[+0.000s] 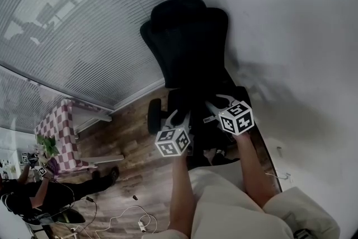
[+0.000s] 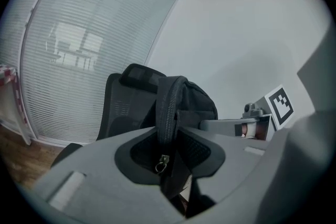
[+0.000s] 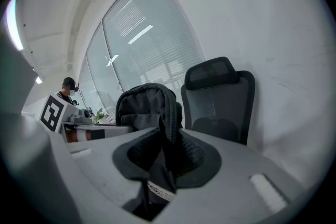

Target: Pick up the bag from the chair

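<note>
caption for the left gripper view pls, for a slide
Left tongs clamped on the zippered edge of a black bag, in front of a black office chair and window blinds.

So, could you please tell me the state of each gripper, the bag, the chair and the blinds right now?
left gripper: shut on the black bag along its zip
right gripper: shut on the black bag's fabric
black bag: held by both grippers in front of the office chair
office chair: upright, backrest bare
window blinds: lowered, slats shut

Black bag (image 2: 195, 103), black chair (image 1: 190, 42)
</note>
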`<state>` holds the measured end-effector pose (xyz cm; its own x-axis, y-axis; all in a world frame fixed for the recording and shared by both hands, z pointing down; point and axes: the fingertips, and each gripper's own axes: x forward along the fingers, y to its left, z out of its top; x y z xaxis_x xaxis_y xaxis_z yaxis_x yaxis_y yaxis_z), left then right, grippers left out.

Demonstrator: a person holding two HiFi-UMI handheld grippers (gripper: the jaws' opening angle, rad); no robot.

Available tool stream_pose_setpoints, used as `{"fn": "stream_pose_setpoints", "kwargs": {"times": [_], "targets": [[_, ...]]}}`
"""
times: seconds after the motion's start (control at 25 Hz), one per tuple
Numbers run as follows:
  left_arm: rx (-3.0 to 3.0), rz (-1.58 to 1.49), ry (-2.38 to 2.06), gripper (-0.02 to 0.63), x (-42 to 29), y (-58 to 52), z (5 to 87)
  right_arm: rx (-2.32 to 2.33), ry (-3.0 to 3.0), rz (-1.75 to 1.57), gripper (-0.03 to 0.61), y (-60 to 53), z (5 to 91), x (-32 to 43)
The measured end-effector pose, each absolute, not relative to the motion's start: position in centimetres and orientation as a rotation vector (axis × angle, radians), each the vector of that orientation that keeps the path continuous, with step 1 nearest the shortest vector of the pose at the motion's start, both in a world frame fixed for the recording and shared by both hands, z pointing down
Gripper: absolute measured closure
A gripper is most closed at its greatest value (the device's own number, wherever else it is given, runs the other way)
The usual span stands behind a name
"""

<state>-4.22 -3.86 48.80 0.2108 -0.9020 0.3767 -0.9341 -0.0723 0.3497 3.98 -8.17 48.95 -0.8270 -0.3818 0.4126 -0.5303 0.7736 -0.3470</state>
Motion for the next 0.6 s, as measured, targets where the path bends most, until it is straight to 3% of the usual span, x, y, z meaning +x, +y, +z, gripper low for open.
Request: {"fn": "stream_pose_setpoints", "kwargs": {"times": [0.6], "targets": [[1.988,0.172,-1.673,0.512,-3.6,-4.6,49.5,0.660,-2.628,0.677,0.489,-9.2,50.0,4.5]]}}
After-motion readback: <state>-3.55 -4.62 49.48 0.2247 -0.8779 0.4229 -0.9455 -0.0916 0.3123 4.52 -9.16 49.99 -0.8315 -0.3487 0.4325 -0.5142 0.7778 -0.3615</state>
